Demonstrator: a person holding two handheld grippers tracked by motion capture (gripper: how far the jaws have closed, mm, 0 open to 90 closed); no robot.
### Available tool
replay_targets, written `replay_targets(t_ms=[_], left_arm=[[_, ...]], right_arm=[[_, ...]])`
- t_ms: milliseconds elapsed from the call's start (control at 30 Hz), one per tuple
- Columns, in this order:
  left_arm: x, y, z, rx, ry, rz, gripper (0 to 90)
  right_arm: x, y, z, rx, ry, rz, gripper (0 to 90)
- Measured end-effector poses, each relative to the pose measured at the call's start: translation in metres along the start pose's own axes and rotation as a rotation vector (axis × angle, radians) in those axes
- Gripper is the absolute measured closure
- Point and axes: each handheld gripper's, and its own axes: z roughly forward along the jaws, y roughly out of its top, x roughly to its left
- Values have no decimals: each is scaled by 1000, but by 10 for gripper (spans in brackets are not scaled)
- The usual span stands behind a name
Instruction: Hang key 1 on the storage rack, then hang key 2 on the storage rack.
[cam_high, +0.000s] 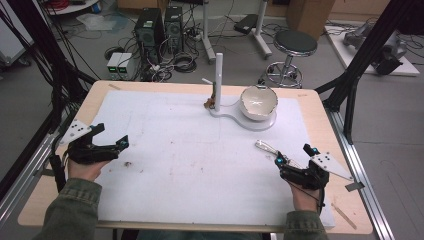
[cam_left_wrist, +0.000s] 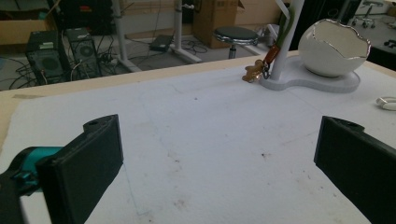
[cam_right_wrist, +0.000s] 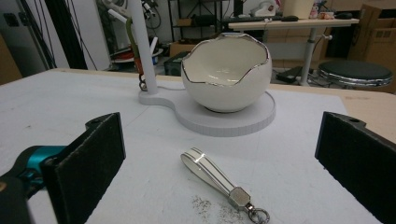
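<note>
A white egg-shaped bowl (cam_high: 258, 102) with a jagged silver rim sits on a white stand base (cam_high: 227, 113) with an upright post (cam_high: 218, 75). A small brown charm (cam_high: 210, 103) hangs at the post's foot. A white striped key strap (cam_right_wrist: 212, 175) with a metal clasp lies flat on the mat between the bowl (cam_right_wrist: 226, 74) and my right gripper (cam_high: 294, 155). That gripper is open, the strap just ahead of its jaws. My left gripper (cam_high: 110, 136) is open too at the table's left edge, holding nothing. From it I see the bowl (cam_left_wrist: 334, 46), charm (cam_left_wrist: 254, 72) and base (cam_left_wrist: 310, 80).
A white mat (cam_high: 200, 150) covers the wooden table (cam_high: 40, 197). Small dark stains (cam_high: 127, 163) mark the mat near my left hand. Beyond the far edge stand a round stool (cam_high: 295, 45), computer towers (cam_high: 150, 30) and cables on the floor. Black frame bars rise at both sides.
</note>
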Motion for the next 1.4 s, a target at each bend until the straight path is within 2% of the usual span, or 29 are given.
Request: replay_targets(t_ms=[433,567,833,967,1067,1233,1400], left_arm=[[6,-31,-13,-25,37,-56,17],[6,-36,-16,-20,39,-52,17],[7,-43,-21,-18,48,-72,17],[8,-46,-23,-13,50,-74,17],[9,-48,-23,-9,47,-80,17],[9,-49,-24,-5,46,-79,17],[9,-50,-24,0,45,-76,17]], right_arm=[[0,0,0,0,-5,-7,5],[0,0,-1,2,-5,-2,5],[-1,0,2,22,13,-5,4],[-2,2,8,63,33,-11,4],[-5,4,16,130,52,-25,4],[-1,7,30,232,75,-85,4],[2,9,42,297,107,-132,4]])
